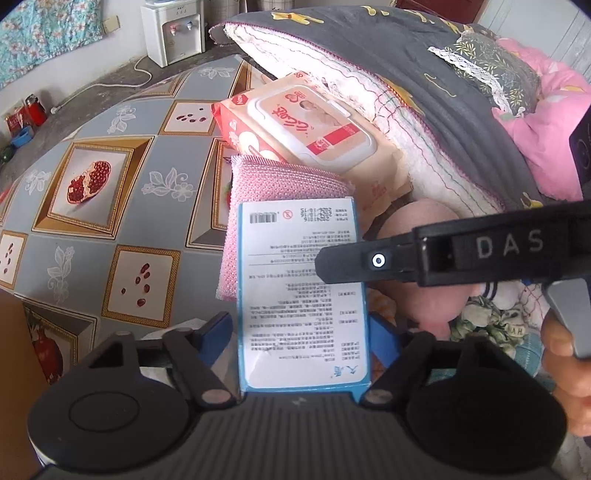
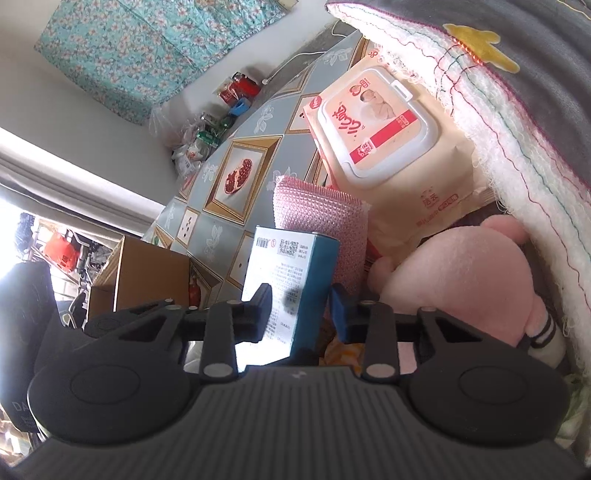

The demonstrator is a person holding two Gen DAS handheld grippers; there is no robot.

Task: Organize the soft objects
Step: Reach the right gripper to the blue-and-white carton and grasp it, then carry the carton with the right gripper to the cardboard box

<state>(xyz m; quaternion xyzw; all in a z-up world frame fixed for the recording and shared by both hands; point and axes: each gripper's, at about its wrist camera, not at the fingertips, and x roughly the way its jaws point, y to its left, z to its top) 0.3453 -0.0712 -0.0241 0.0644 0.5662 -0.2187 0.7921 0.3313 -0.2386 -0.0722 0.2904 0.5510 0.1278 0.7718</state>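
My left gripper (image 1: pixel 301 334) is shut on a blue and white printed box (image 1: pixel 301 295), held flat between its blue pads. The same box (image 2: pixel 291 273) shows upright in the right wrist view, standing between the fingers of my right gripper (image 2: pixel 301 310), whose jaws stand around it; contact is unclear. My right gripper's finger (image 1: pixel 354 260) reaches over the box from the right. A pink scrub sponge (image 1: pixel 280 181) lies just beyond the box. A wet wipes pack (image 1: pixel 314 125) lies behind it. A pink plush toy (image 2: pixel 465 280) lies to the right.
A folded grey and white quilt (image 1: pixel 406 74) rises at the right, with pink bedding (image 1: pixel 546 140) behind it. The patterned tablecloth (image 1: pixel 110 206) spreads left. A cardboard box (image 2: pixel 140 273) stands beside the table. A water dispenser (image 1: pixel 173 29) stands on the floor far back.
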